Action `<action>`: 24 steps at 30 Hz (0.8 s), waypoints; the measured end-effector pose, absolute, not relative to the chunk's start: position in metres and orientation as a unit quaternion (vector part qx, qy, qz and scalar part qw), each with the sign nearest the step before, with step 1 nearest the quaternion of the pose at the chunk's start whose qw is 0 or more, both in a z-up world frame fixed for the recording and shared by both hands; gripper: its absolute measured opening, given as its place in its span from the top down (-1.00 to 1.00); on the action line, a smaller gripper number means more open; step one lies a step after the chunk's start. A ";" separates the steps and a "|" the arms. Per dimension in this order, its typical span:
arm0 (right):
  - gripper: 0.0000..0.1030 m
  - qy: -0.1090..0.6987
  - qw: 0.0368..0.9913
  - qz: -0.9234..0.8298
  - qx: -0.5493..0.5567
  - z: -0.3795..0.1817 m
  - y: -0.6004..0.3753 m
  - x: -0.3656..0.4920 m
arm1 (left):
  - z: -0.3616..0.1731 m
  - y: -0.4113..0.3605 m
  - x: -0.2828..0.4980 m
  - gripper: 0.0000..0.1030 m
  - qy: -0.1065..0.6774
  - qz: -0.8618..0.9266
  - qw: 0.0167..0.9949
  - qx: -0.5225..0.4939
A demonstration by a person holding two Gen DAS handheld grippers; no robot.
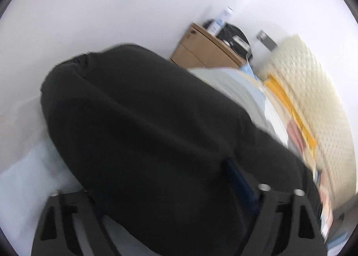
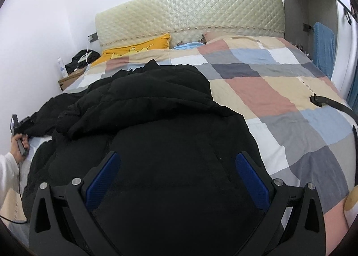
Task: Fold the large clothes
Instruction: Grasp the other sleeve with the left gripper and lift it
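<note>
A large black puffer jacket [image 2: 156,121] lies across the left half of a bed with a checked quilt [image 2: 279,90]. My right gripper [image 2: 176,166] is open, its blue pads spread wide just above the jacket's near part. In the right wrist view my left gripper [image 2: 21,125] is at the bed's far left edge, held by a hand, at the tip of a jacket sleeve. In the left wrist view black jacket fabric [image 1: 145,132] fills the space between the fingers of the left gripper [image 1: 174,191] and hides the tips; the view is blurred.
A quilted cream headboard [image 2: 190,16] and a yellow pillow [image 2: 138,47] are at the bed's head. A wooden nightstand [image 2: 71,76] with a bottle and dark items stands by the left wall. A blue towel [image 2: 322,43] hangs at the right. A black strap [image 2: 331,103] lies on the quilt.
</note>
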State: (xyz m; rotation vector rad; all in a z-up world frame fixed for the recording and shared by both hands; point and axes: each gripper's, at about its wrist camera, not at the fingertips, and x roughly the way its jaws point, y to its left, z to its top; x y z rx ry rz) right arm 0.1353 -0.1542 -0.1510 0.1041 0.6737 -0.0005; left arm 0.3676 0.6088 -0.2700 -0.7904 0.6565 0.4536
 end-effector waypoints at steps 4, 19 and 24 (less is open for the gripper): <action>-0.99 0.330 0.942 0.004 0.060 -0.149 -0.157 0.135 | -0.258 0.612 0.361 0.60 0.300 0.232 0.848 -0.369; -0.99 0.298 0.953 0.033 0.049 -0.124 -0.165 0.101 | -0.087 0.545 0.342 0.87 0.270 0.231 0.904 -0.237; -0.99 0.277 0.958 0.047 0.047 -0.112 -0.171 0.088 | -0.018 0.499 0.337 0.87 0.246 0.207 0.924 -0.209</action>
